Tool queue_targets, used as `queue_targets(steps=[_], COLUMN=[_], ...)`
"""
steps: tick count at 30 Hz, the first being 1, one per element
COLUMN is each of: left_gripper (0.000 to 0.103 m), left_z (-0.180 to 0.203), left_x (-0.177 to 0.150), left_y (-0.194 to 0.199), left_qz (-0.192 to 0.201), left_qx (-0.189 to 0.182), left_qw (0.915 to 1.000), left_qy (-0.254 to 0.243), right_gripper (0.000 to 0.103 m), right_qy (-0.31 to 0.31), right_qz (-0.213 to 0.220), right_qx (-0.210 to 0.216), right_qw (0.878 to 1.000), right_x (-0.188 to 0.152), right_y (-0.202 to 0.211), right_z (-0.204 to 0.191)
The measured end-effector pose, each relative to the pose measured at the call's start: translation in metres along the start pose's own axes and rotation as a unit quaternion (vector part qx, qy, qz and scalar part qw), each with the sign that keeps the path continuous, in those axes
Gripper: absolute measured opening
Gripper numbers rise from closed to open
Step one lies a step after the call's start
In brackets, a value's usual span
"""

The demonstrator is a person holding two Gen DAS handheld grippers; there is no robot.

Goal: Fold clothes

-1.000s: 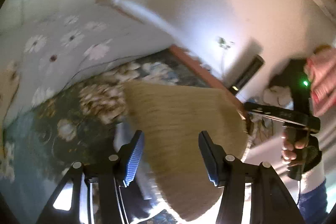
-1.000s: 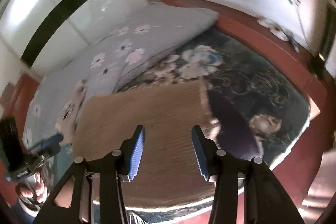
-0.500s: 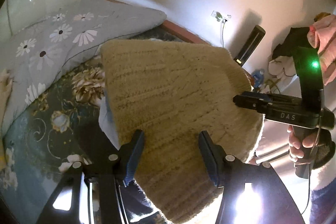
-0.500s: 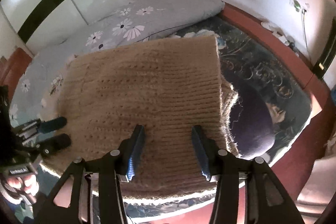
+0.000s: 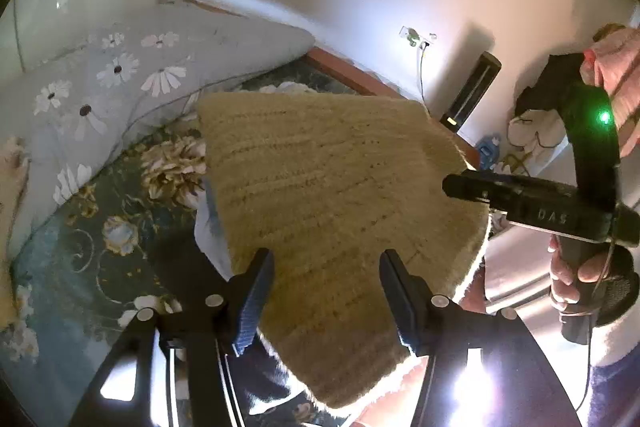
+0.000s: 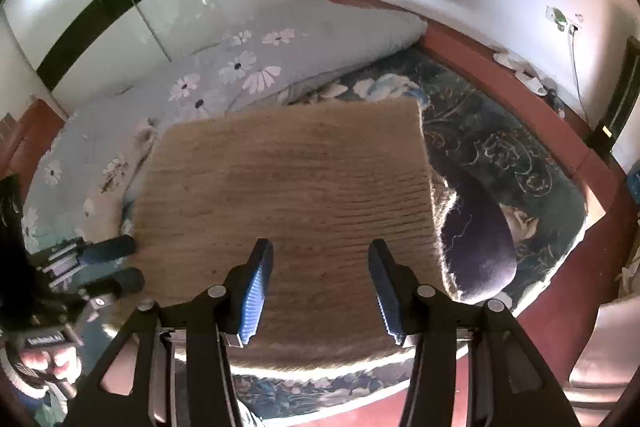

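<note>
A tan knitted sweater (image 5: pixel 332 187) lies flat and folded on the dark floral bed cover; it also shows in the right wrist view (image 6: pixel 288 203). My left gripper (image 5: pixel 326 301) is open above its near edge, holding nothing. My right gripper (image 6: pixel 320 291) is open above the sweater's near edge, holding nothing. The right gripper also shows from the side in the left wrist view (image 5: pixel 464 185), at the sweater's right edge. The left gripper shows in the right wrist view (image 6: pixel 120 263), at the sweater's left edge. A dark purple garment (image 6: pixel 476 239) pokes out from under the sweater's right side.
A grey quilt with white daisies (image 6: pixel 224 75) lies bunched along the far side of the bed. The dark floral bed cover (image 6: pixel 500 147) ends at a red-brown wooden bed frame (image 6: pixel 520 87). A white wall with a socket (image 5: pixel 416 37) stands behind.
The sweater's folded half came down flat onto the bed. Both grippers stayed open and drew back a little above its near edge.
</note>
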State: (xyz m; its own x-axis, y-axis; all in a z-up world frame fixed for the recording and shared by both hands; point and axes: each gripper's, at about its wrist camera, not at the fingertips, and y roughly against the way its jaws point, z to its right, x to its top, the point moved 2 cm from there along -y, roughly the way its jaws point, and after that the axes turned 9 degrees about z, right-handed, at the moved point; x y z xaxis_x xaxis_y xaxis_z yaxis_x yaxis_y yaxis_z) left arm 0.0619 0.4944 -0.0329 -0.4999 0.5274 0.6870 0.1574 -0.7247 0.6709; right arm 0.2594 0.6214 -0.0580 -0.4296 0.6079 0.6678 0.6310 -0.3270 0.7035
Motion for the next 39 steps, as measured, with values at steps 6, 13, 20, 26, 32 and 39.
queue_targets(steps=[6,13,20,26,32,39], left_gripper=[0.062,0.077,0.092,0.103,0.103,0.103], left_z=[0.011,0.028,0.030,0.025,0.023,0.019], left_x=[-0.015,-0.037,-0.069,-0.092,-0.102,-0.112], left_y=[0.022,0.038,0.042,0.044,0.050,0.055], left_qz=[0.015,0.023,0.011,-0.001,-0.003,-0.008], left_qx=[-0.005,-0.006,-0.008,0.002,0.019,0.032], left_qw=[0.9999,0.9997,0.9999,0.9999,0.9998,0.9995], left_qy=[0.004,-0.002,0.007,0.012,-0.001,0.000], right_gripper=[0.051,0.058,0.064,0.065,0.089,0.089], right_qy=[0.006,0.002,-0.024,-0.070,-0.093,-0.071], right_qz=[0.024,0.023,0.008,0.002,0.009,0.020], right_qx=[0.001,-0.020,-0.031,-0.035,-0.032,-0.044], right_qw=[1.000,1.000,0.999,0.997,0.995,0.996], right_x=[-0.019,-0.060,-0.105,-0.128,-0.146,-0.149], right_y=[0.033,0.055,0.061,0.060,0.067,0.076], right_z=[-0.020,-0.035,-0.037,-0.031,-0.036,-0.050])
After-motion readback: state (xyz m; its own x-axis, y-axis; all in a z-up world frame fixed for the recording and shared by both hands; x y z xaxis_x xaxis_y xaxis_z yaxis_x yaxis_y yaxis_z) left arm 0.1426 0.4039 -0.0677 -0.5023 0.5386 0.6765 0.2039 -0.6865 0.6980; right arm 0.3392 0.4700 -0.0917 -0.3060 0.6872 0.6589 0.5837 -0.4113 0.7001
